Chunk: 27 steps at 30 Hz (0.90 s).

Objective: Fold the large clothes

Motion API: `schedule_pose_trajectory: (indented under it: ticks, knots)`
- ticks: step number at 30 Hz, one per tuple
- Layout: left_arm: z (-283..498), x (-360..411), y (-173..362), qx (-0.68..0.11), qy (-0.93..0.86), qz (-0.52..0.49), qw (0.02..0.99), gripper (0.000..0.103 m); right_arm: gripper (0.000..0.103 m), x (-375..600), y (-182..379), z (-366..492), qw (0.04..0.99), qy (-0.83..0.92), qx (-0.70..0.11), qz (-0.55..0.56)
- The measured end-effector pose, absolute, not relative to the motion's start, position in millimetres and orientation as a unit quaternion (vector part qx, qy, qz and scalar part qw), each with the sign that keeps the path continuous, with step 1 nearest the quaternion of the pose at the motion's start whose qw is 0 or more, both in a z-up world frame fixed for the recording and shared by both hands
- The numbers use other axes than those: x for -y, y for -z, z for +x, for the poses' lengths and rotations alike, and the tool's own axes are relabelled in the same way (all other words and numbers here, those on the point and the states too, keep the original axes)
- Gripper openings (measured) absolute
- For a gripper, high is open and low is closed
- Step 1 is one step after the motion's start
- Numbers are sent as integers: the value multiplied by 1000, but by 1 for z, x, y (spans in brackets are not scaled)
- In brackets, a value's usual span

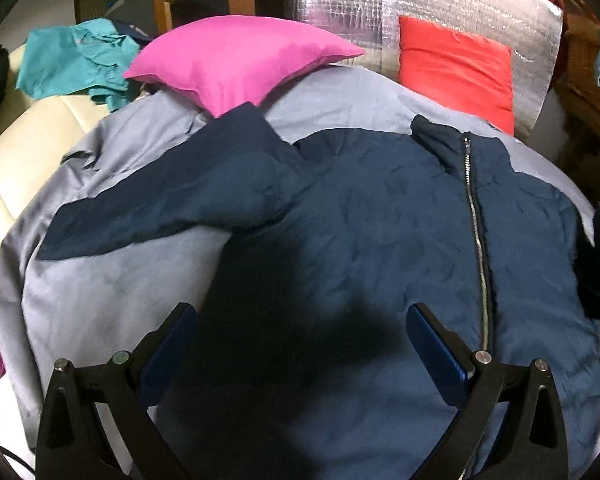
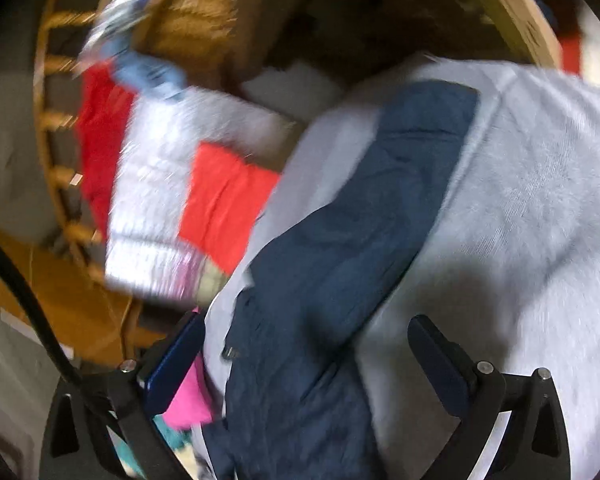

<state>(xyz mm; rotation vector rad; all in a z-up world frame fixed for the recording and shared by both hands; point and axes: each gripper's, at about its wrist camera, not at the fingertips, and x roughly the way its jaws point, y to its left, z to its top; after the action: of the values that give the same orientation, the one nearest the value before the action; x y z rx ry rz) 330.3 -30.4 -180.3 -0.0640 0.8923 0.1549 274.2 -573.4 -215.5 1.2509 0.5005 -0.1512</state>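
A navy zip-up jacket lies spread face up on a grey sheet, collar toward the far side, zipper closed. One sleeve stretches out to the left. My left gripper is open and empty, hovering over the jacket's lower body. In the blurred right wrist view, the jacket's other sleeve runs away across the grey sheet. My right gripper is open above the sleeve near the shoulder, holding nothing.
A pink pillow and a red pillow sit at the far end against a silver foil mat. Teal cloth lies on a cream surface at the left. Wicker furniture and a wooden floor lie beyond the sheet's edge.
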Motion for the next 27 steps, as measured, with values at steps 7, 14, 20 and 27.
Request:
schedule_pose_trajectory:
  ticks: [7,14,20,27]
  knots:
    - [345,45,193,-436,-48,-4,899,103,81,623,259,318,754,156,-257,584]
    - [352,56,190,-432,-41,8,901,103,44,623,253,356,790,206,-285,502]
    - [349,55,179,-421,-39,5,906,103,20,587,211,356,846,191,-246,432]
    - [341,37,157,-378,-64,-11,923,103,20,451,115,339,930,13,-179,322]
